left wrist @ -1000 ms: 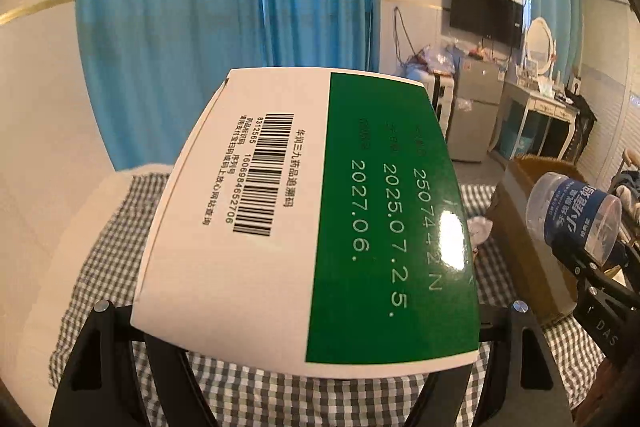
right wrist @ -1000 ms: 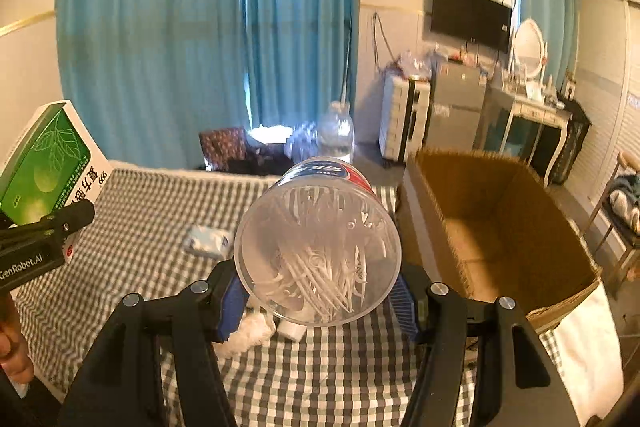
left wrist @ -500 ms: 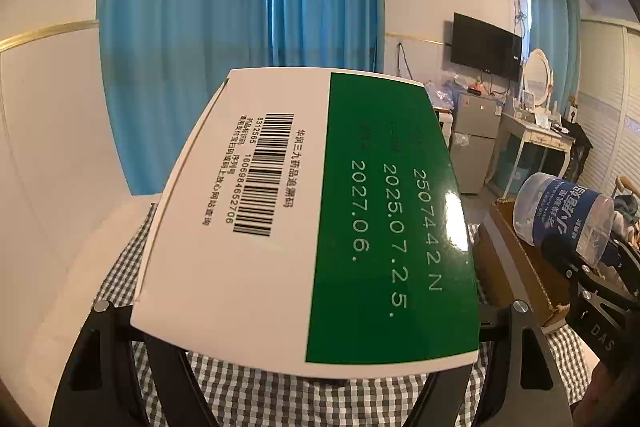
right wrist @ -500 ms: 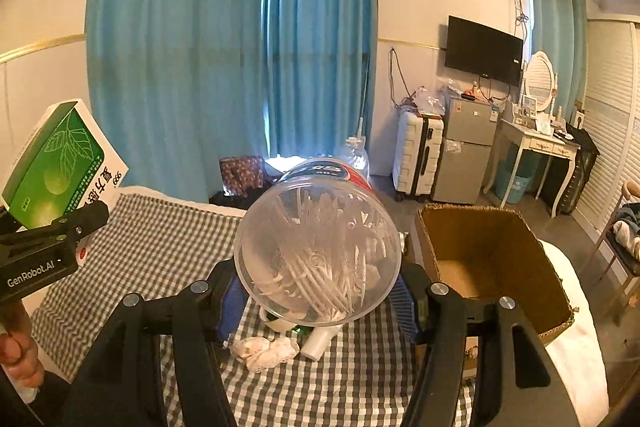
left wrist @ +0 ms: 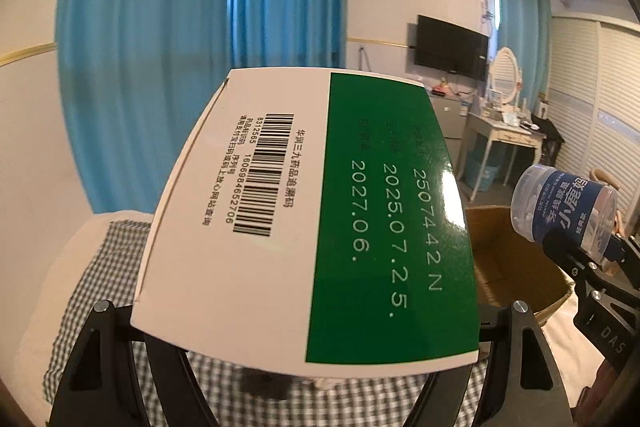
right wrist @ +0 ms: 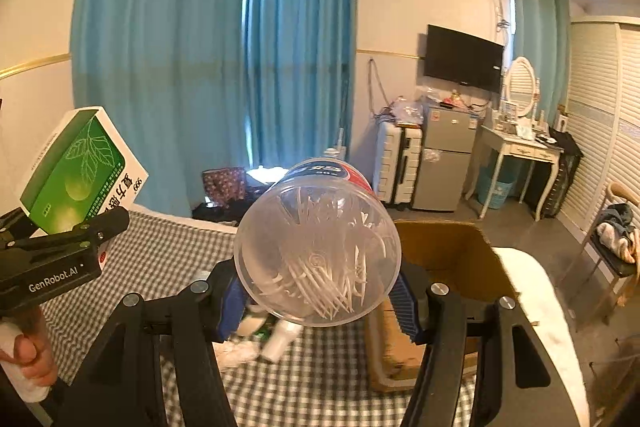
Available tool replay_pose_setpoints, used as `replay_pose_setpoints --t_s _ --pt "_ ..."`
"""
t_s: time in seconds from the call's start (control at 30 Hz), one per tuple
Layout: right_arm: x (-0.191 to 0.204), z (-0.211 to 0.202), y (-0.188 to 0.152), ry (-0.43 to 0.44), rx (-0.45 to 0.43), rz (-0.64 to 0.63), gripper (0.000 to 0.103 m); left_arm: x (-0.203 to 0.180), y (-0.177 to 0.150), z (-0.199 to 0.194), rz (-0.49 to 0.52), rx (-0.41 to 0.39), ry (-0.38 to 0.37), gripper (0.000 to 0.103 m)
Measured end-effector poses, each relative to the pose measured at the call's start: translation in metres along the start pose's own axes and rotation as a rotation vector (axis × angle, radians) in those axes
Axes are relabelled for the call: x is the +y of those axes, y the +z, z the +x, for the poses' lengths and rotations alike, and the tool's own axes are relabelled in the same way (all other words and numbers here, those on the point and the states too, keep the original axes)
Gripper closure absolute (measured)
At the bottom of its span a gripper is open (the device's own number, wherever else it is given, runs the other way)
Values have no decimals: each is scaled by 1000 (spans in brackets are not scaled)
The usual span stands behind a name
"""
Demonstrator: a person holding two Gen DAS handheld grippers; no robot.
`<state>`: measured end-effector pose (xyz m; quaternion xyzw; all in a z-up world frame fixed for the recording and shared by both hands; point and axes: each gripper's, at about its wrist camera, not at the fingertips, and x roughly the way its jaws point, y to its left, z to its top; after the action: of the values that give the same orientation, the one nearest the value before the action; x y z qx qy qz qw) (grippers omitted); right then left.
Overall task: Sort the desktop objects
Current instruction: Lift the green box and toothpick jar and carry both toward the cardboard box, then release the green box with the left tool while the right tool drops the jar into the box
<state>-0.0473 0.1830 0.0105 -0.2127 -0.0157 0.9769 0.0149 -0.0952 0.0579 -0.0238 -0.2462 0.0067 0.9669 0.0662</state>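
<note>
The left hand-held gripper (left wrist: pixel 308 343) is clamped on a light, crushable medicine box (left wrist: pixel 308 211), gripped across its flat sides. The right hand-held gripper (right wrist: pixel 316 291) is closed around a smooth, slippery floss-pick jar (right wrist: pixel 320 251). Both are held raised beside the cardboard box (right wrist: pixel 452 255).

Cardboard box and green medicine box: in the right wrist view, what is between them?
In the right wrist view, the clear floss-pick jar, clamped in the right tongs, sits between the green medicine box and the cardboard box.

Left claw (left wrist: pixel 308 343) and right claw (right wrist: pixel 320 291), both raised side by side, each clamped on a load.
</note>
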Motion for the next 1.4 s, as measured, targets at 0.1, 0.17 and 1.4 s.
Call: replay_pose_setpoints --t_s 0.1,0.17,1.4 --pt "-19 -2 3 -26 2 3 43 -21 8 6 7 -1 -34 22" --pt "-33 -2 5 -45 6 3 43 -36 12 12 6 -4 -61 22" --pt "-206 138 -47 -107 270 110 43 -236 -6 184 287 213 -266 22"
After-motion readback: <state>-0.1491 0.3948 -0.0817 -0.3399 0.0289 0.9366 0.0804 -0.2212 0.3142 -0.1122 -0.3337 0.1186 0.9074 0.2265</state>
